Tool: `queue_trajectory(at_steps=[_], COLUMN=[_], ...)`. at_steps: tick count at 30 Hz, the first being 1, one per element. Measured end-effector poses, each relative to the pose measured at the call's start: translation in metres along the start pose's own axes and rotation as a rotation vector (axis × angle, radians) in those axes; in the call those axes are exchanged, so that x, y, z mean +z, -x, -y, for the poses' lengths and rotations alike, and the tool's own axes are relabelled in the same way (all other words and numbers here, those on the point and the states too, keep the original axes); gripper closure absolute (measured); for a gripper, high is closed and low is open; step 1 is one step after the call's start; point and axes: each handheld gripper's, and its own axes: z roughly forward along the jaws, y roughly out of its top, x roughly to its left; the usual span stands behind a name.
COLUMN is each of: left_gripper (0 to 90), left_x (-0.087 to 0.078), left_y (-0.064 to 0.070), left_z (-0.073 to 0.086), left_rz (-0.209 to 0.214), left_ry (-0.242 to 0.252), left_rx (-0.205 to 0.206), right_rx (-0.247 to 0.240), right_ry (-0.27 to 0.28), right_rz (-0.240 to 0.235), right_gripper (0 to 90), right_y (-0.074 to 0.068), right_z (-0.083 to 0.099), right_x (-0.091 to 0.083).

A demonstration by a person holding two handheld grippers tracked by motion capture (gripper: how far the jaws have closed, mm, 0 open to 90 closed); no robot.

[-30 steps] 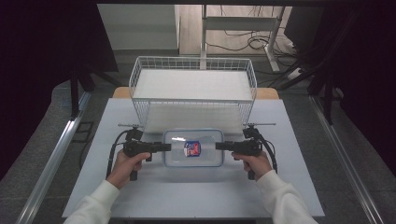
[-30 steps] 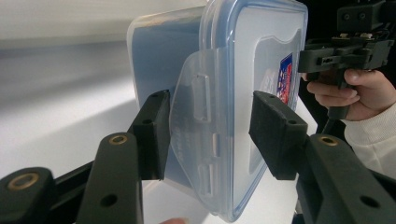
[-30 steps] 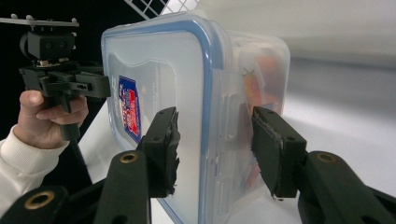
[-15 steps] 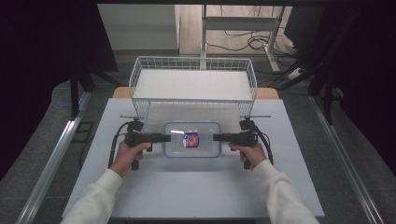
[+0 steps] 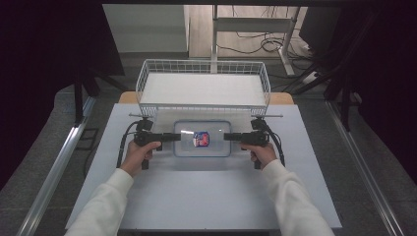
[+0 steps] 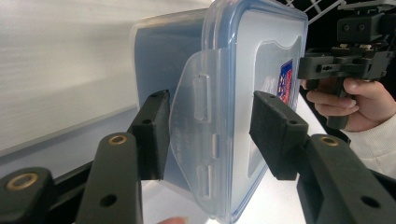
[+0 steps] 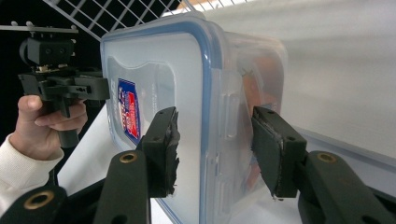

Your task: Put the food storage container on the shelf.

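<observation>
Plastic container, clear with a blue-rimmed lid and a red-and-blue label, sits between both sets of jaws, near the tabletop's far edge, just before the wire basket. The left gripper straddles its left clip flap with jaws wide, not yet pinching; the right gripper brackets the right end likewise, a small gap at each pad. To lift well, close both evenly on the ends and keep the lid level. Compared with a second ago, the container lies farther from the person, closer to the basket.
</observation>
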Motion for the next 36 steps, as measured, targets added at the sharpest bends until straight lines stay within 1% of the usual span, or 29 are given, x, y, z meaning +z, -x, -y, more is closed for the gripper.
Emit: queue_trajectory(at_steps=[4, 6, 7, 11, 14, 16, 17, 20, 23, 24, 25, 27, 30, 32, 33, 35, 36], left_gripper=[49.5, 49.4, 49.5, 49.3, 49.1, 48.7, 48.7, 48.6, 48.3, 48.0, 47.8, 47.0, 46.8, 46.6, 46.2, 45.3, 43.4], left_x=[0.003, 0.004, 0.004, 0.005, 0.007, 0.008, 0.008, 0.009, 0.011, 0.011, 0.012, 0.013, 0.013, 0.013, 0.013, 0.013, 0.012], left_y=[-0.006, -0.009, -0.01, -0.012, -0.013, -0.013, -0.015, -0.016, -0.018, -0.018, -0.018, -0.018, -0.018, -0.016, -0.015, -0.012, -0.01], left_z=[0.002, 0.002, 0.002, 0.003, 0.004, 0.004, 0.004, 0.004, 0.004, 0.004, 0.004, 0.004, 0.004, 0.004, 0.004, 0.004, 0.005], left_rz=[-0.008, -0.01, -0.009, -0.007, -0.012, -0.016, -0.018, -0.019, -0.022, -0.025, -0.035, -0.044, -0.047, -0.056, -0.072, -0.084, -0.09], left_ry=[-0.009, -0.006, -0.009, 0.014, 0.035, 0.043, 0.044, 0.059, 0.074, 0.076, 0.081, 0.082, 0.085, 0.087, 0.087, 0.089, 0.088], left_rx=[-0.011, -0.021, -0.019, -0.042, -0.059, -0.072, -0.07, -0.083, -0.093, -0.093, -0.085, -0.079, -0.078, -0.088, -0.083, -0.066, -0.059], right_rx=[0.009, 0.016, 0.019, 0.035, 0.06, 0.069, 0.068, 0.104, 0.106, 0.105, 0.106, 0.105, 0.111, 0.116, 0.112, 0.102, 0.082], right_ry=[-0.01, -0.008, -0.004, 0.013, 0.023, 0.036, 0.043, 0.052, 0.073, 0.077, 0.08, 0.091, 0.098, 0.098, 0.102, 0.113, 0.118], right_rz=[0.01, 0.015, 0.014, 0.02, 0.029, 0.048, 0.055, 0.059, 0.069, 0.075, 0.08, 0.102, 0.102, 0.105, 0.111, 0.124, 0.133], right_gripper=[51.3, 51.2, 51.2, 50.8, 50.4, 50.3, 50.2, 50.0, 49.6, 49.4, 49.3, 49.0, 49.0, 49.0, 48.8, 46.2, 43.6], right_y=[0.005, 0.007, 0.008, 0.008, 0.008, 0.008, 0.007, 0.008, 0.008, 0.009, 0.009, 0.008, 0.008, 0.008, 0.007, 0.005, 0.003], right_z=[0.002, 0.003, 0.003, 0.004, 0.004, 0.004, 0.004, 0.004, 0.005, 0.005, 0.005, 0.005, 0.006, 0.007, 0.007, 0.007, 0.008], right_x=[0.006, 0.009, 0.01, 0.011, 0.012, 0.013, 0.013, 0.014, 0.016, 0.017, 0.017, 0.019, 0.019, 0.019, 0.019, 0.019, 0.019])
